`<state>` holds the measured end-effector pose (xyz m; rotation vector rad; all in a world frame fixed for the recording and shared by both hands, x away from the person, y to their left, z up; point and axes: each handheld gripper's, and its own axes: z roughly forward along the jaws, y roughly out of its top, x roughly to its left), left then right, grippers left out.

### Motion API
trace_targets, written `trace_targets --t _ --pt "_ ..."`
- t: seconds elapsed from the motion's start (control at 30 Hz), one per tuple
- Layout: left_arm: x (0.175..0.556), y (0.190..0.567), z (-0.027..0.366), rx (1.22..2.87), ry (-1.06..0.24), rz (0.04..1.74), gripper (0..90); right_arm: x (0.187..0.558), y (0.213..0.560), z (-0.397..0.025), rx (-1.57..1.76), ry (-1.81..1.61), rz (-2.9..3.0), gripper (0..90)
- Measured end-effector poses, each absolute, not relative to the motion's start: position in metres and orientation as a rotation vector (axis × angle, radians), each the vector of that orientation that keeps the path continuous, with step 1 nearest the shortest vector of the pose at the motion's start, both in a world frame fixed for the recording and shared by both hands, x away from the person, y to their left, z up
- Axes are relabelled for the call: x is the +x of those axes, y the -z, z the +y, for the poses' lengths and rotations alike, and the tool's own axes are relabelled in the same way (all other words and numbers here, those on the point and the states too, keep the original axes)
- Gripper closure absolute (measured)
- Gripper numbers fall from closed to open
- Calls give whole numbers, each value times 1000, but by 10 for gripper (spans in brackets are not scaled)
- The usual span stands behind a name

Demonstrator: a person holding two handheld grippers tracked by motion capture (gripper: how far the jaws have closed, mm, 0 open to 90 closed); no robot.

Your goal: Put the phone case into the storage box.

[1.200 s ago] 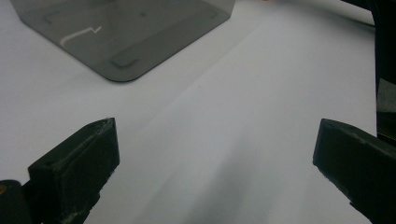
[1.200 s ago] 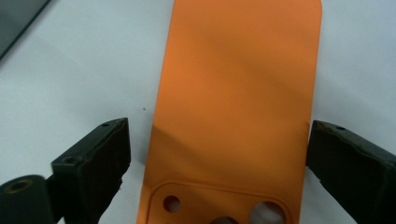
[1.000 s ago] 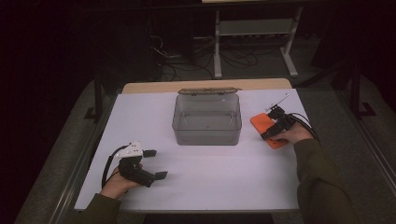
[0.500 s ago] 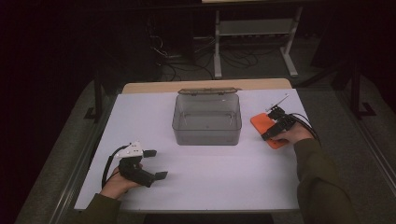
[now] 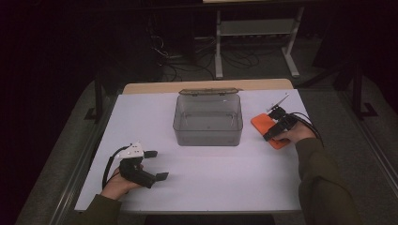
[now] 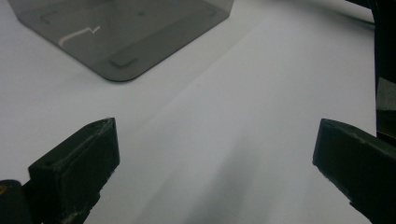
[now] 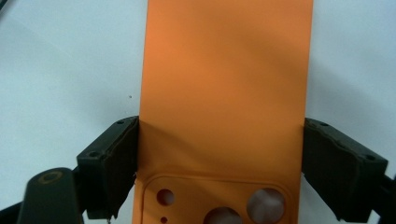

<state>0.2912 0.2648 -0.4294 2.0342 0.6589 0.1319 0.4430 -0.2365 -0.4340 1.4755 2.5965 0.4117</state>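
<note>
At the right of the high view, the orange phone case (image 7: 224,93) is straddled across its width by the right gripper (image 7: 219,168), jaws touching both long edges, its long axis running straight ahead.

There are no words, numbers, labels or signs to read in any of the pictures. The orange phone case (image 7: 224,93) is plain, with only round holes cut in it. The clear box (image 5: 208,119) has no writing that can be made out. The white desk (image 5: 197,183) is blank too.
</note>
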Motion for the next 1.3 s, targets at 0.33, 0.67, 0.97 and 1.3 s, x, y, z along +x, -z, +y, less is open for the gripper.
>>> trace_targets --t 0.33,0.67,0.97,1.3 --pt "292 430 265 2035 -131 659 0 440 428 -240 1468 -462 2592 157" --pt "291 430 264 2035 -132 658 0 426 417 -246 1433 -501 2593 156" --pt "291 429 264 2041 -135 654 0 405 408 -249 1397 -525 2624 155" --pt "291 429 263 2043 -134 653 0 388 399 -246 1363 -538 2642 155"
